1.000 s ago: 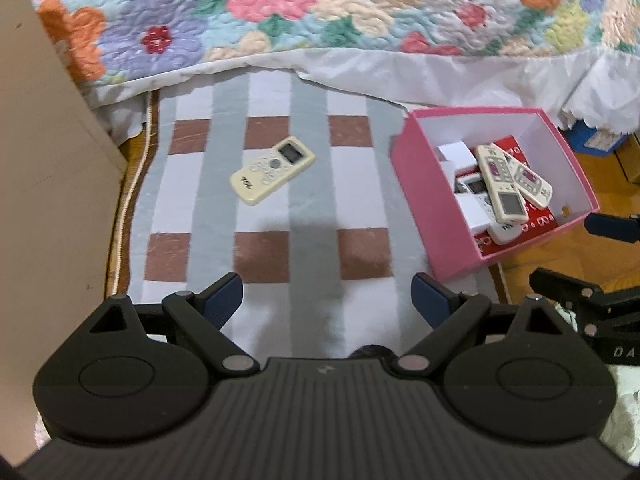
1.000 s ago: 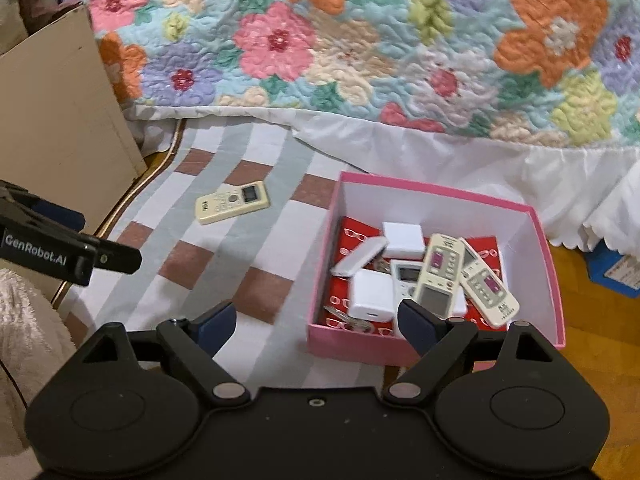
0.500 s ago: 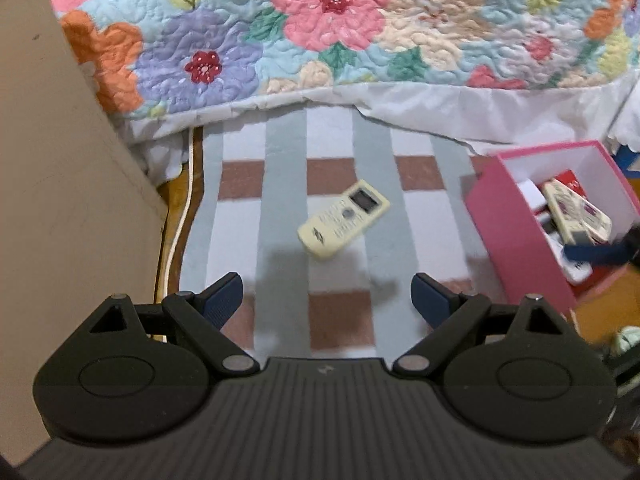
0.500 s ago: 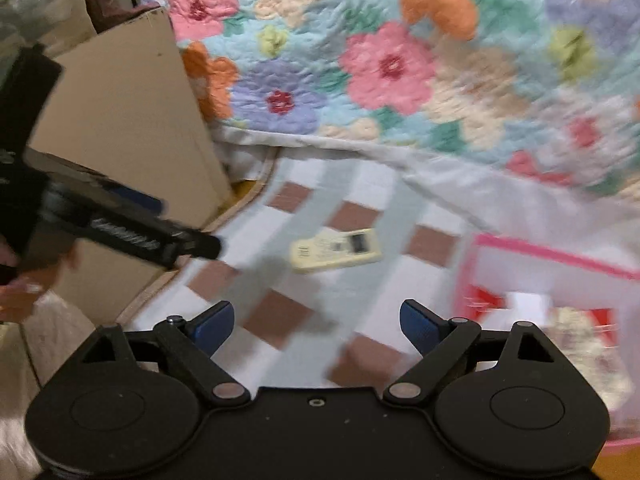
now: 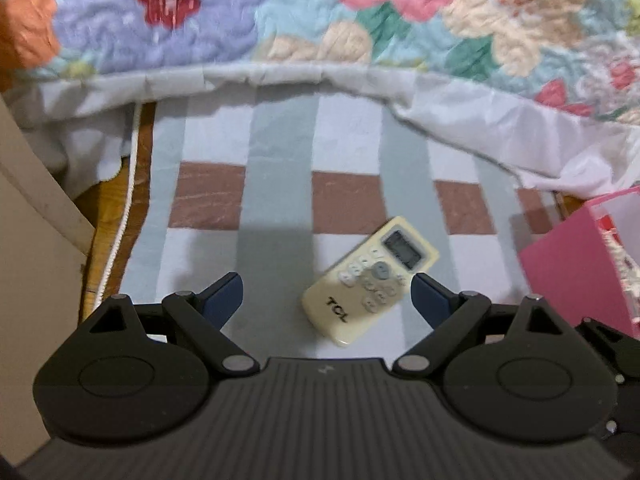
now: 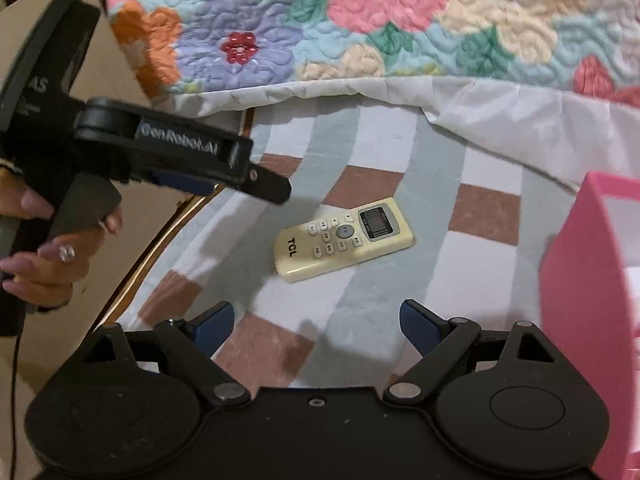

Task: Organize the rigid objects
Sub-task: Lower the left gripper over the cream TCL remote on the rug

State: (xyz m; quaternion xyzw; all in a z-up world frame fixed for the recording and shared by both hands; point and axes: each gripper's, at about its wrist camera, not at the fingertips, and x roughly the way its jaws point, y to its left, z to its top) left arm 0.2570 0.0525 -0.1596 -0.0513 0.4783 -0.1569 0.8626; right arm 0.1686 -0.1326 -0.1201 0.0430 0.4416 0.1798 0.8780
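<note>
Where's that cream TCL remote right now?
The cream remote lies flat on the checked mat, left of the pink box in the right wrist view, just ahead of the open left gripper.

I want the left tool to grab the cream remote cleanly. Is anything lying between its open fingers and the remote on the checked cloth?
Nothing visible does. The left tool is open and empty, and the remote lies flat on the checked cloth just ahead, with only bare cloth around it. The pink box sits off to the right, apart from the remote.
</note>
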